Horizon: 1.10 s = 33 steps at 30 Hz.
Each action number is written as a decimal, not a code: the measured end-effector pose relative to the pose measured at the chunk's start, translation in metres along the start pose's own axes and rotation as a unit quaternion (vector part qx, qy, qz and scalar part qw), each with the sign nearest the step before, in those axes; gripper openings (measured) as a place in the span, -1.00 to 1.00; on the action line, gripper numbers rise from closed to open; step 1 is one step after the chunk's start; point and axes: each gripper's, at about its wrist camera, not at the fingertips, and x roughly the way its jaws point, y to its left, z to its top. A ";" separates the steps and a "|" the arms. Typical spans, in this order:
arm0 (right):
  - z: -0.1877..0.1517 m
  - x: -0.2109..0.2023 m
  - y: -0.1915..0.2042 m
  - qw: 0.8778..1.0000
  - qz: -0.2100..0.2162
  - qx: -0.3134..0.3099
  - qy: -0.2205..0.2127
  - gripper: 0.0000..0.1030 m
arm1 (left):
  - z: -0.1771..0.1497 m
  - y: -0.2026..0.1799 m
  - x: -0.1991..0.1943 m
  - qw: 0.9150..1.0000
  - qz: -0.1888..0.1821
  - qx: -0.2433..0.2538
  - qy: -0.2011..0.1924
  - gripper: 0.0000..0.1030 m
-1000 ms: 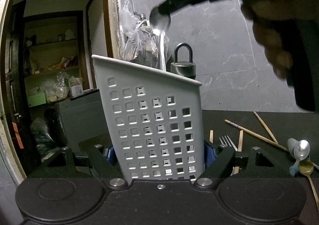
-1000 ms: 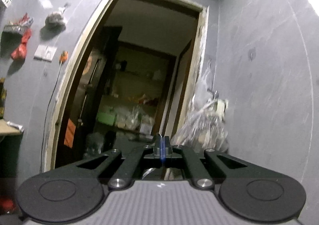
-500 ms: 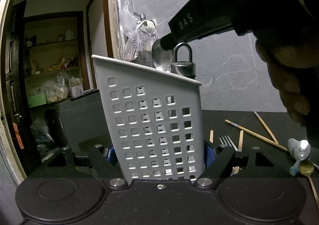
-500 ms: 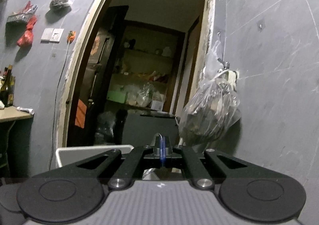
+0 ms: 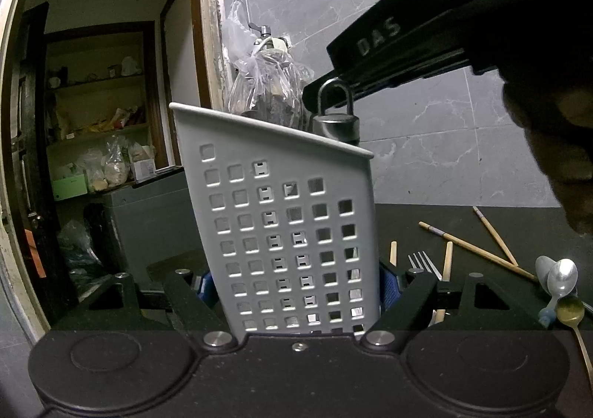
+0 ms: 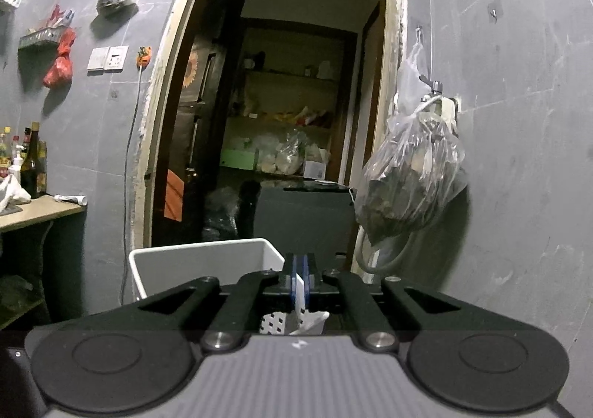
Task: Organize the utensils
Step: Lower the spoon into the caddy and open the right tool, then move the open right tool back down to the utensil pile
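Since a second ago the right gripper (image 5: 315, 91) has been sinking to the caddy (image 5: 289, 232) rim, its jaws now opening, nothing visible between them, the spoon evidently dropped inside; left gripper (image 5: 296, 288) jaws are clamping the caddy; next comes fetching a spoon (image 5: 563, 279) off the counter (image 5: 463, 217).

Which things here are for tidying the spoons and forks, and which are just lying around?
For the job: grey holder, fork, chopsticks, spoons.

Just lying around: padlock, plastic bag on the wall, bottles on the side table.
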 end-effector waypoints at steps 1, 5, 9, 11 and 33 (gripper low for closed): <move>0.000 -0.001 -0.001 1.000 0.002 0.002 0.002 -0.70 | 0.000 0.000 0.000 1.000 0.000 0.000 0.000 0.55; 0.001 -0.012 -0.010 1.000 0.004 0.014 0.001 -0.15 | 0.000 0.000 0.000 1.000 0.000 0.000 0.000 0.55; 0.001 -0.035 -0.024 1.000 -0.010 0.026 -0.010 0.43 | 0.000 0.000 -0.001 1.000 -0.001 0.000 0.000 0.55; -0.002 -0.048 -0.032 0.999 -0.026 0.031 -0.014 0.75 | 0.000 0.000 -0.001 1.000 0.000 0.000 0.000 0.54; -0.106 -0.134 -0.094 0.976 -0.043 0.162 0.140 0.99 | 0.004 -0.004 -0.002 1.000 0.003 0.010 0.005 0.55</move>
